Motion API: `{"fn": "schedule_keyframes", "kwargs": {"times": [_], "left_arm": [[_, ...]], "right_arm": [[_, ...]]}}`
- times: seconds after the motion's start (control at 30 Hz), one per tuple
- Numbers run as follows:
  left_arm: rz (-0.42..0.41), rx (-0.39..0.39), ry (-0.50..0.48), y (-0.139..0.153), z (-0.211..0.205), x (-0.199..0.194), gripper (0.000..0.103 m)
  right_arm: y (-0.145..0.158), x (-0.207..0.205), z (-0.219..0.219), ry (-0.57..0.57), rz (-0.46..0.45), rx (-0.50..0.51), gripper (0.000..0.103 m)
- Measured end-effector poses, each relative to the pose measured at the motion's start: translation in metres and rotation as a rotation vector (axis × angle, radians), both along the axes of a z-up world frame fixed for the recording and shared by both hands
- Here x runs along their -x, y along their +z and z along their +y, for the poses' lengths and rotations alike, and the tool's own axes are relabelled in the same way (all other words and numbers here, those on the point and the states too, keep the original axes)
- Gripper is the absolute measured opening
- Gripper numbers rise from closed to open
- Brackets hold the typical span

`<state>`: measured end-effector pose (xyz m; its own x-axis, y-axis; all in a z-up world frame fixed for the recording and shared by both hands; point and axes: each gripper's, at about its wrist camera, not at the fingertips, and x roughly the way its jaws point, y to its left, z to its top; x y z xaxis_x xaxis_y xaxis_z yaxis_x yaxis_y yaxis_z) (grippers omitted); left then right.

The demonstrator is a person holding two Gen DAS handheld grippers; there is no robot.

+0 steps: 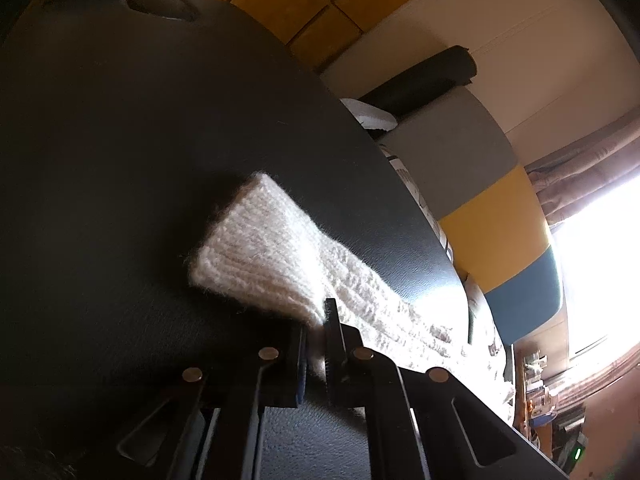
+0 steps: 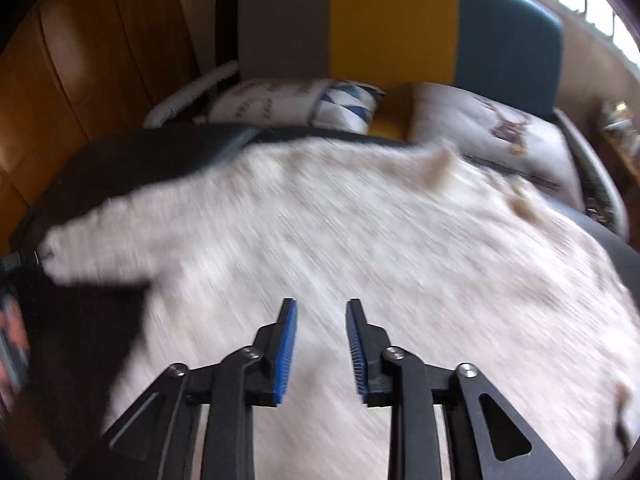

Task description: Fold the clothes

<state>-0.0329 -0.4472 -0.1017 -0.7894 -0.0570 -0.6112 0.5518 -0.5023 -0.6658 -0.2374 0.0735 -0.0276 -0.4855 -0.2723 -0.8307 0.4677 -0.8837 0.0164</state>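
In the left wrist view the left gripper (image 1: 316, 320) has its jaws drawn close on the edge of a cream knitted sweater (image 1: 256, 240), pinching the sleeve near its ribbed cuff; the cuff end stands up just ahead of the fingertips and the rest of the sleeve trails away to the right over a black, leather-grained table (image 1: 120, 160). Beyond the table's far edge stands a bench back (image 1: 480, 184) in grey, yellow and teal panels. The pinch looks shallow, taking only the edge of the knit, so a quick pull could let the loose, fuzzy yarn slide out from between the pads, or stretch the cuff out of shape. In the right wrist view, which is smeared by motion, the right gripper (image 2: 322, 304) holds nothing: its blue ribbed pads (image 2: 288, 344) stand well apart above the sweater's body (image 2: 360, 240), which spreads wide directly ahead of and under the fingers, thick, soft and chunky in its stitch. One sleeve reaches off to the left, where a dark tool meets its tip at the frame edge. Printed cushions (image 2: 480, 128) lie beyond the garment, against the bench. If this gripper comes down fast it may bunch several layers, or drag the body askew while the left one holds the sleeve, spoiling a straight fold line.
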Motion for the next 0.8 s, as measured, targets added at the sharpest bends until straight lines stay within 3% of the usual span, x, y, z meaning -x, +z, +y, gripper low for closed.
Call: {"fn": "schedule_keyframes", "kwargs": {"times": [0.13,0.23,0.4,0.63,0.8], "left_arm": [[0.034,0.049,0.0,0.027,0.004,0.007,0.005],[0.066,0.081,-0.018,0.052,0.014,0.017,0.005],[0.148,0.153,-0.101,0.111,0.05,0.035,0.005],[0.209,0.308,-0.347,0.194,0.14,0.087,0.005],[0.223,0.4,-0.53,0.224,0.224,0.135,0.005]], "right_arm": [[-0.015,-0.02,0.058,-0.092,-0.035,-0.073,0.037],[-0.028,-0.026,0.08,-0.128,-0.047,0.0,0.037],[-0.034,-0.033,0.081,-0.186,0.028,0.035,0.041],[-0.036,-0.035,0.086,-0.194,0.058,0.074,0.041],[-0.037,-0.037,0.088,-0.198,0.066,0.091,0.042]]}}
